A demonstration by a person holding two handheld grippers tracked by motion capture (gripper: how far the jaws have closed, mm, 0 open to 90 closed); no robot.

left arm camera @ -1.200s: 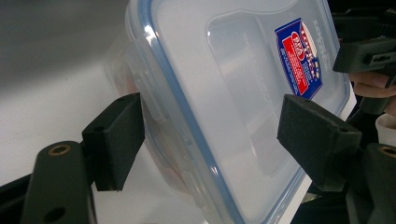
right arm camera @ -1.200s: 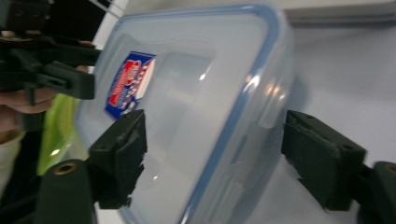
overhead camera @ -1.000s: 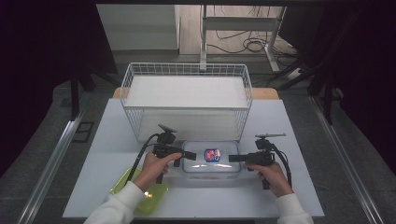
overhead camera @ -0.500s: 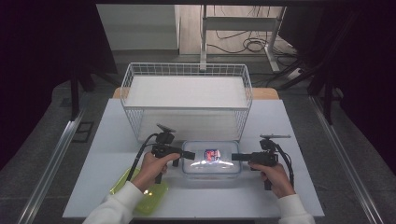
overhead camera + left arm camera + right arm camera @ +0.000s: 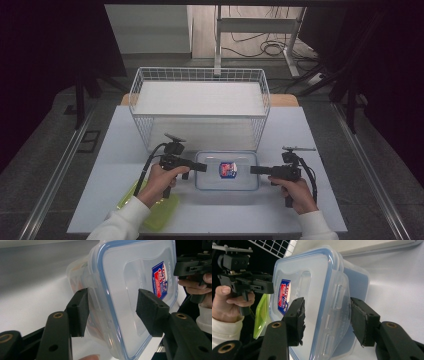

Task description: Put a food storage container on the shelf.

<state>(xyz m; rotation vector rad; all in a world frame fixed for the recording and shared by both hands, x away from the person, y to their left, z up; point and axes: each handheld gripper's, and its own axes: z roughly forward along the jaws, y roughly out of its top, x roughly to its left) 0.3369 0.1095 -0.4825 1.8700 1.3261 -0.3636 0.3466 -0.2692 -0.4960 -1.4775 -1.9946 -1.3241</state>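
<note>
While the jaws are closing, unpressed, the lidded box [image 5: 227,171] is being straddled by left gripper [image 5: 201,167] and right gripper [image 5: 254,170]; firm clamping is needed next.

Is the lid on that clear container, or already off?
On. The blue-rimmed lid sits across the clear container; side flaps lie down against the wall. Whether they are fully clicked, cannot tell.

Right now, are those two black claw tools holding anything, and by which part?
Both straddle the clear lidded container: the left gripper at one short end, the right gripper at the opposite end's latch flap. The jaws have been closing; a firm grip cannot be told.
</note>
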